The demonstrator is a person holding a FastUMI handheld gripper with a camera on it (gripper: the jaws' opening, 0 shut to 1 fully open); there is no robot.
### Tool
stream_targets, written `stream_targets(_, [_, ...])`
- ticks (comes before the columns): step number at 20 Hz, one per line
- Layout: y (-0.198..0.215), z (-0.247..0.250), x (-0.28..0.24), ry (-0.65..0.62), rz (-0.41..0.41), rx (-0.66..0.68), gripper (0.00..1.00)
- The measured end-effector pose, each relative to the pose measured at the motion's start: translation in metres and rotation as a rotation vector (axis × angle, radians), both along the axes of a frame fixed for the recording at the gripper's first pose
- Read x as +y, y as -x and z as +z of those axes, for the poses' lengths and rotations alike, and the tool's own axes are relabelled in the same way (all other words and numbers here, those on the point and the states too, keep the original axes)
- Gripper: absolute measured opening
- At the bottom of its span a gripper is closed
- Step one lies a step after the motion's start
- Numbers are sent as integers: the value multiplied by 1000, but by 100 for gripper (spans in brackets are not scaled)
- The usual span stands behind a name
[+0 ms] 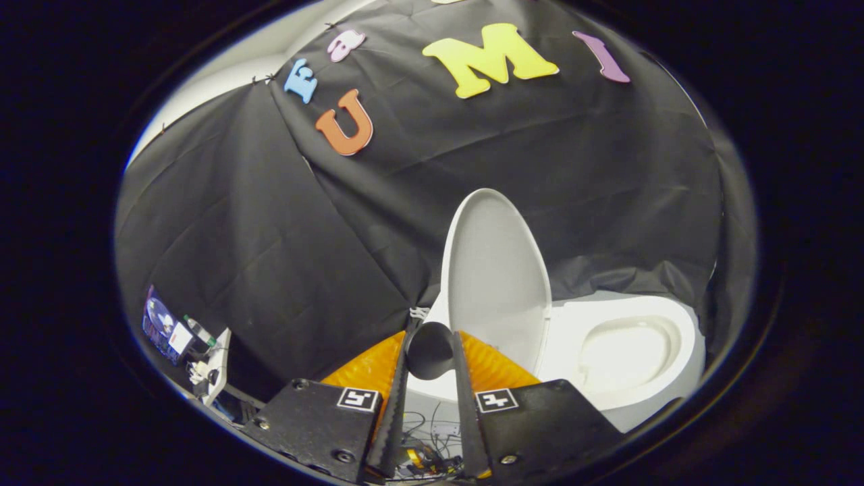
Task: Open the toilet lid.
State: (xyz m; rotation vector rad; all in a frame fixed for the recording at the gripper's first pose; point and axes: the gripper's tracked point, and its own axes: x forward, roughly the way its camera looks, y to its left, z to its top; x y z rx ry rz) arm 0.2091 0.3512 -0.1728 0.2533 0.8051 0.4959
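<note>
Between my gripper's point(430, 337) fingers sits a dark round knob-like piece point(429, 349), gap narrow; I cannot tell if both press it. Beyond, the toilet lid point(496, 270) stands raised above the toilet bowl's point(634, 351) rim. I'd release gently so it rests back.

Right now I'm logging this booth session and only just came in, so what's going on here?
A person is working a handheld gripper at a white toilet. The lid stands raised, upright next to the open bowl, so the opening looks done. The fingers sit a little apart with a dark rounded piece between them; whether they press on it is unclear. The lid lies just beyond the fingertips, apart from them.
</note>
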Motion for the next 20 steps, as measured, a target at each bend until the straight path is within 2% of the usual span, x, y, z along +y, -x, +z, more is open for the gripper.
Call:
stream_targets(5, [0,6,-12,11,-3,-11,43])
stream_targets(10, [2,17,-23,2,-7,-22,62])
stream_targets(11, [3,23,-24,2,-3,-28,62])
stream_targets(14, [3,38,-32,2,-13,-64,73])
stream_targets(20, [10,69,-55,-31,-38,-107,74])
